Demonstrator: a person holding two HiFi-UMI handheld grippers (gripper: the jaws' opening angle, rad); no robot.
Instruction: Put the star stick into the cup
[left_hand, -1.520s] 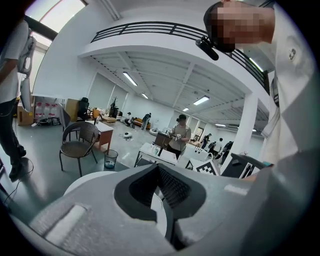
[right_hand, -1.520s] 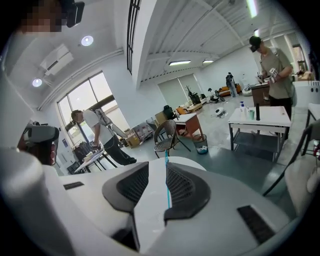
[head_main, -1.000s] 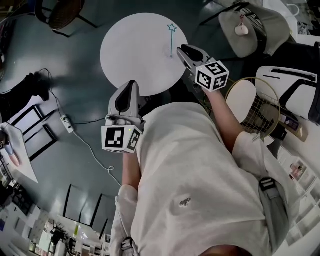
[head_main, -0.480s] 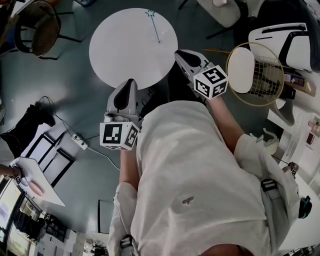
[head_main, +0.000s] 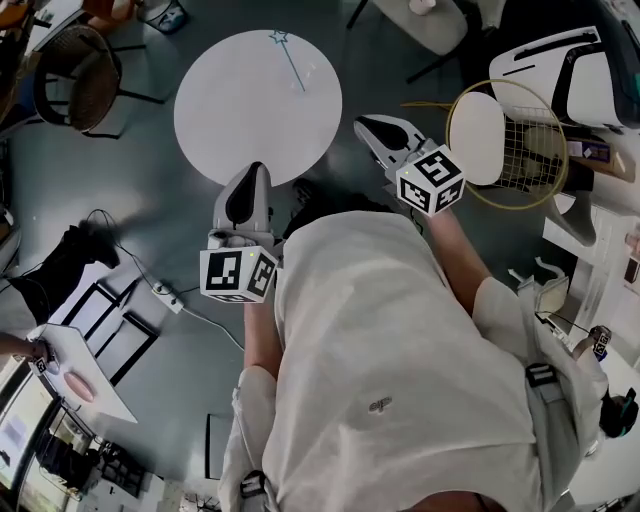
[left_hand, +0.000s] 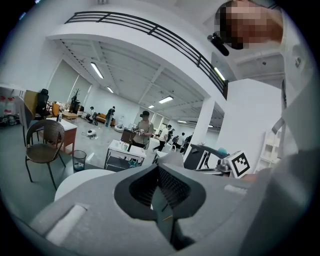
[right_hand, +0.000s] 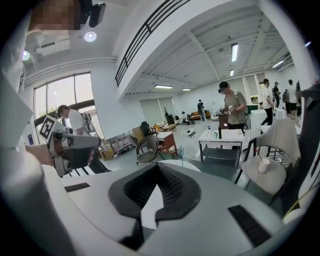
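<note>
The star stick (head_main: 290, 62) stands in the clear cup (right_hand: 180, 154) on the round table (head_main: 240, 120). The right tool (head_main: 365, 124), just closed, is empty and clear of the table. The left tool (head_main: 253, 170) is closed and empty too.

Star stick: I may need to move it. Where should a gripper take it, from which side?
Probably pinch the star stick midway along its thin shaft, coming level from the right gripper side: it stands upright near that edge of the round table, star on top.

White T-shirt (head_main: 400, 330), small chest logo (head_main: 377, 404)
</note>
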